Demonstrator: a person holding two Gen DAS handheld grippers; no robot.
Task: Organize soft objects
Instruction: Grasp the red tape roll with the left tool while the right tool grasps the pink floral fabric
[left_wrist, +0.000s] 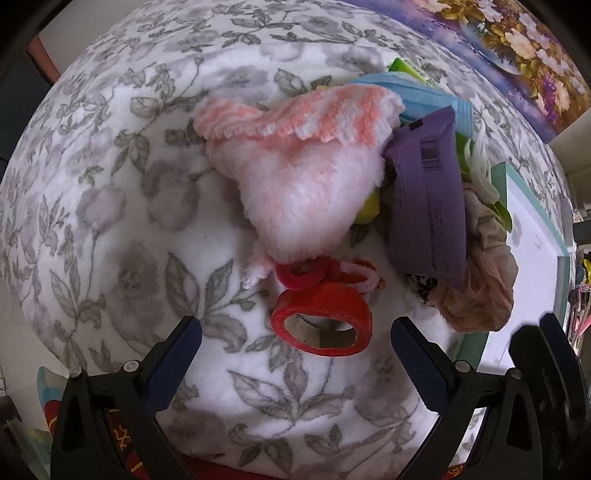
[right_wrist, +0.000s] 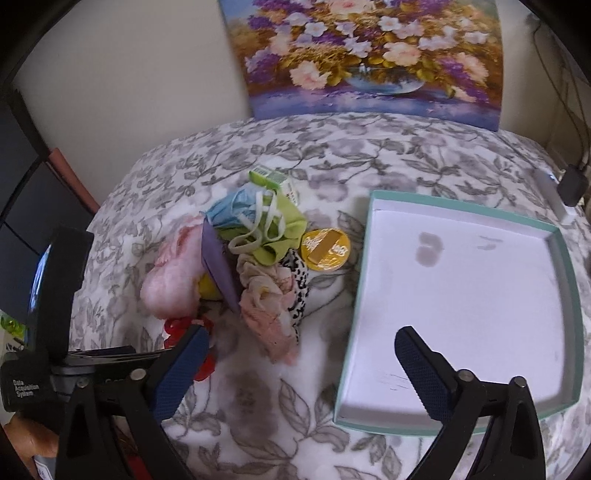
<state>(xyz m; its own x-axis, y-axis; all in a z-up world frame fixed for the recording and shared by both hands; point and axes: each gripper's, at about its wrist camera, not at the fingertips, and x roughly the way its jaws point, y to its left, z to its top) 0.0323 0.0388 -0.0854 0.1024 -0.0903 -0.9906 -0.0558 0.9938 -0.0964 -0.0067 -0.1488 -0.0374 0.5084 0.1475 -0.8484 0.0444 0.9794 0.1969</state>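
The left gripper (left_wrist: 295, 339) hangs wide open over the red tape roll (left_wrist: 320, 322), gripping nothing. The right gripper (right_wrist: 299, 354) gapes empty beside the tray (right_wrist: 565, 258).

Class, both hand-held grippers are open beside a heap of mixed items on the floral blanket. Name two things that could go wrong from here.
1. The left hand-held gripper hangs over the red tape roll, a hard item, and may grab it instead of the pink knitted piece.
2. The beige cloth is tangled with the purple pouch; lifting it toward the teal-rimmed tray may drag neighbours along.
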